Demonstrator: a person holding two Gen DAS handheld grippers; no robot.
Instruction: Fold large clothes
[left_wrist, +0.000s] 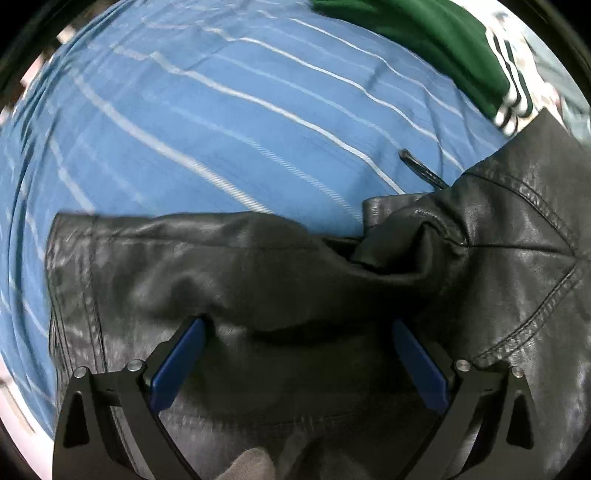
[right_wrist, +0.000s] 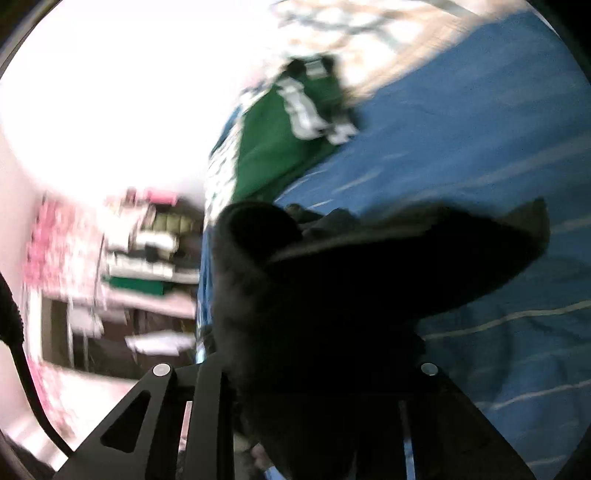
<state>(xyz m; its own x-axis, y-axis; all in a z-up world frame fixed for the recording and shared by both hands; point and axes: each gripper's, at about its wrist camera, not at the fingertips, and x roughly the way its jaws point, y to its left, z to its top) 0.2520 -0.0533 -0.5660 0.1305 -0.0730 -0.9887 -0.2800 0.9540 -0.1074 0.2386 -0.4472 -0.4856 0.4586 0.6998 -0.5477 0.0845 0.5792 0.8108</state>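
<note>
A black leather jacket (left_wrist: 332, 280) lies on a blue striped bed sheet (left_wrist: 184, 122). One sleeve stretches left across the sheet. My left gripper (left_wrist: 299, 325) hangs just above the jacket with its blue pads (left_wrist: 177, 362) wide apart and nothing between them. In the right wrist view a dark fold of the jacket (right_wrist: 351, 288) is lifted off the sheet and covers my right gripper (right_wrist: 314, 373); its fingertips are hidden in the cloth. The view is blurred.
A green garment with white stripes (left_wrist: 443, 48) lies at the far side of the bed, also in the right wrist view (right_wrist: 280, 140). A cluttered shelf (right_wrist: 147, 251) stands beyond the bed's edge. A dark strap (left_wrist: 421, 168) sticks out near the jacket.
</note>
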